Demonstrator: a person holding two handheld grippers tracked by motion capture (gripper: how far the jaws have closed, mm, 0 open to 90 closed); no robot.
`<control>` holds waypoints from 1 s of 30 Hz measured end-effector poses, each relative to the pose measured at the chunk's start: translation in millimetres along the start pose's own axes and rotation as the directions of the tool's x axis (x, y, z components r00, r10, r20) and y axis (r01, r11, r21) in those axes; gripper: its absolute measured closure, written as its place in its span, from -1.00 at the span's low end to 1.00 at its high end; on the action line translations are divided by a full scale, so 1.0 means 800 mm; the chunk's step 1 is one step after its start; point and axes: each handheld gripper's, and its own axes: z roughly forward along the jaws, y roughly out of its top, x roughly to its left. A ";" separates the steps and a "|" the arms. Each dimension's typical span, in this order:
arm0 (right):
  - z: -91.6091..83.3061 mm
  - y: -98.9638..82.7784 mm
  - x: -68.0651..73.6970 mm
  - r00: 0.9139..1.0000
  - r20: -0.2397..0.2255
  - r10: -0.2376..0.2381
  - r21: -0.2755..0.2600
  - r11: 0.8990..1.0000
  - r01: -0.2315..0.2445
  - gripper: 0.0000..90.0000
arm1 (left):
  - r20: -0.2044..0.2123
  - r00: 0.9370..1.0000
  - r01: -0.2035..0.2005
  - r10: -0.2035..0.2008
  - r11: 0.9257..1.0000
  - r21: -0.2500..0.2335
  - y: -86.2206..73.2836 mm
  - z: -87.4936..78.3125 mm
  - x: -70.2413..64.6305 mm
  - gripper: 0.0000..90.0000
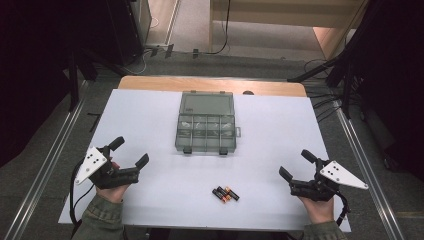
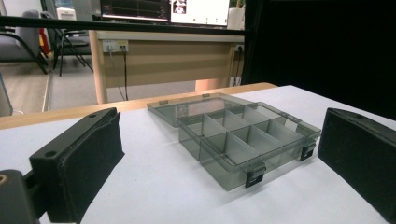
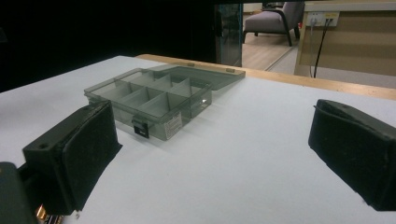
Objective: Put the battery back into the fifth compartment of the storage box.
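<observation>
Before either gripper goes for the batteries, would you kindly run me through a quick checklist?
1. Organizer box lid open, lying flat behind it: ok.
2. Compartments free of items: cannot tell; glare in the high view, though they look free in both gripper views.
3. Batteries loose on the white table, near its front edge, nothing covering them: ok.
4. Left gripper open, holding nothing: ok.
5. Right gripper open, holding nothing: ok.

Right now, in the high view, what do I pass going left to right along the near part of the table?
left gripper, jaws open → batteries lying on the white table → right gripper, jaws open. The compartment box sits farther back, lid open.
</observation>
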 end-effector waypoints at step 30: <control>0.014 -0.003 0.015 0.998 -0.052 -0.021 0.098 0.995 0.026 -0.96 | 0.012 1.000 -0.018 0.018 1.000 0.023 -0.003 0.001 -0.003 -1.00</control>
